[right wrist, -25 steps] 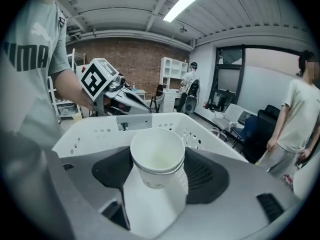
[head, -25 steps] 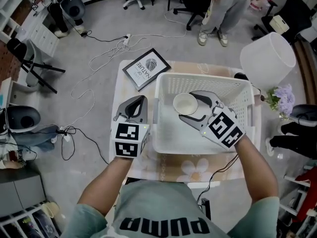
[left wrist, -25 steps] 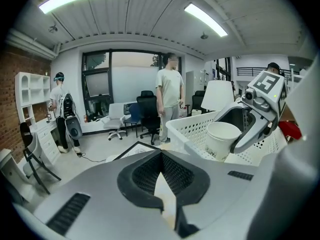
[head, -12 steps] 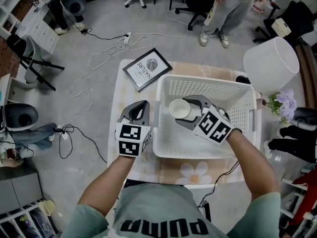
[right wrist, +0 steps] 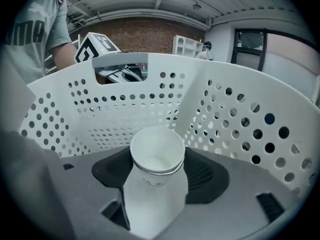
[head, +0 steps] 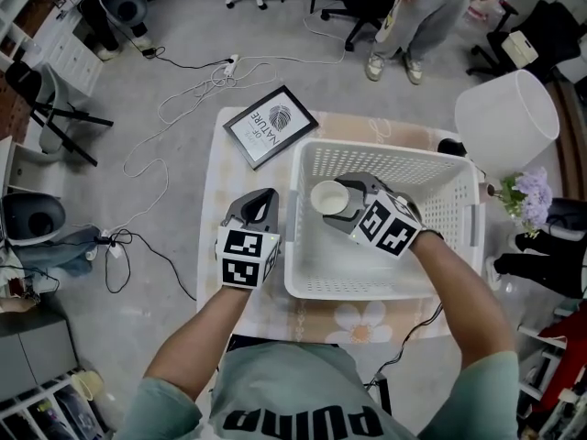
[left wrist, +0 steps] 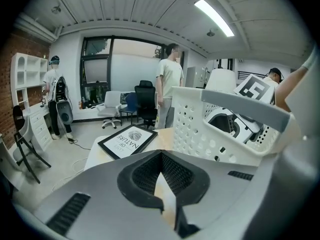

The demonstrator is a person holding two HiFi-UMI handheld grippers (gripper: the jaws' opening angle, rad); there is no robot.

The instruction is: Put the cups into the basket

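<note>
Overhead, the right claw (head: 341, 202) holds a white paper cup (head: 327, 196) upright inside the white basket (head: 385, 149). The left claw (head: 261, 204) sits just beside the basket, over the counter (head: 220, 177). Left gripper view: jaws together, nothing between them. Right gripper view: jaws clamped on the cup's lower wall. The cup looks light and easily crushed, so a gentle squeeze below the stiffer rim should suit it.
</note>
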